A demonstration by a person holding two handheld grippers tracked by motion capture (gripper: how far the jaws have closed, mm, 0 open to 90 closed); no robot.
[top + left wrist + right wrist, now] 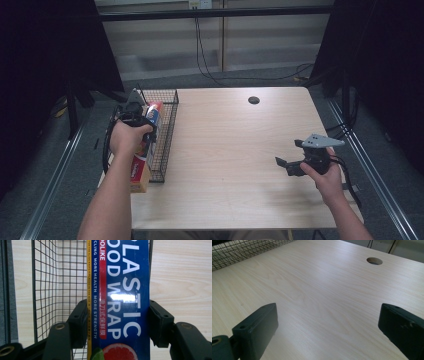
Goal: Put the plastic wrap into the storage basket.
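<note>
Here, the left gripper (pixel 134 112) sits over the left edge of the pale wooden counter (pixel 235 150), held from below by the person's left hand (pixel 126 137). Its fingers (pixel 78 317) are closed on a long blue box of plastic wrap (pixel 122 302), one pad pressed against each long side. In the left gripper view the box runs lengthwise away from the camera, with white lettering, a red strip and a yellow edge along its left side, and a grapefruit picture at the near end. In the high view the box (pixel 145 160) lies at the near left side of the black wire basket (pixel 167 130); its far end reaches in among the mesh beside the gripper, while its near end sticks out toward the person past the basket's near corner and over the counter's edge. Whether the box rests on the basket floor or is lifted off it I cannot tell.

The right gripper (pixel 290 165) is well apart from the basket, over the right part of the counter, held in the person's right hand (pixel 325 175) with a grey three-cornered plate on top. Its fingers (pixel 257 332) are spread wide with nothing between them, bare wood showing in the gap. Farther off in that view lie a round cable hole (pixel 374 261) in the counter and a stretch of the basket's mesh.
</note>
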